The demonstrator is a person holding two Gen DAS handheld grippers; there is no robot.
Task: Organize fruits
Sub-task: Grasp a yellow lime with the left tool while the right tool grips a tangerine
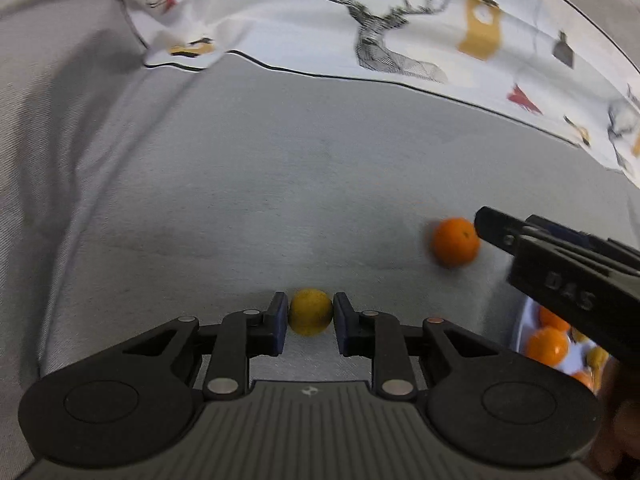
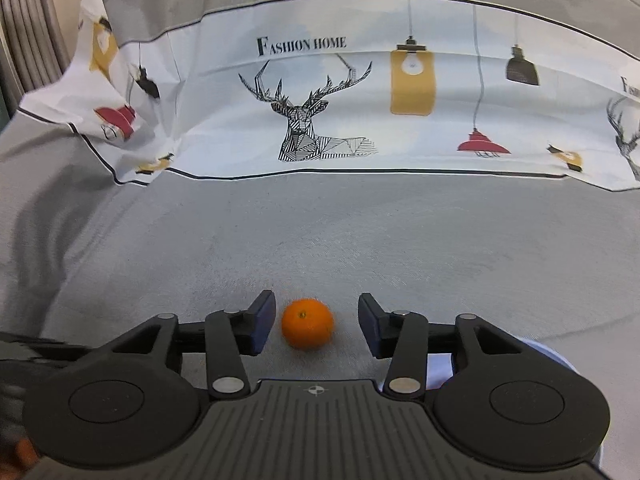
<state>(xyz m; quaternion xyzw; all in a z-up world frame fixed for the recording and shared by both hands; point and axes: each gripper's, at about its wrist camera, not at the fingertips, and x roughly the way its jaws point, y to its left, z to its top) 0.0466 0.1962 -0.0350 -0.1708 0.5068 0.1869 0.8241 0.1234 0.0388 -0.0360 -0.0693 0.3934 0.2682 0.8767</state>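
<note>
The left tool point(image 1: 310, 316) pinches a yellow fruit point(image 1: 311, 312), probably a lemon. The right tool point(image 2: 317, 322) gapes wide around the tangerine point(image 2: 307, 323), which sits between its fingers, nearer the left one, on the grey cloth point(image 2: 360, 232)

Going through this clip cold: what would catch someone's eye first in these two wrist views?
Probably the two fruits framed by the grippers: the left gripper is closed on a yellow fruit, while the right gripper is open around an orange lying on the grey cloth. Behind them, the white printed fabric with a deer and lamps stands out, and a white plate of more oranges peeks in at the left view's lower right.
</note>
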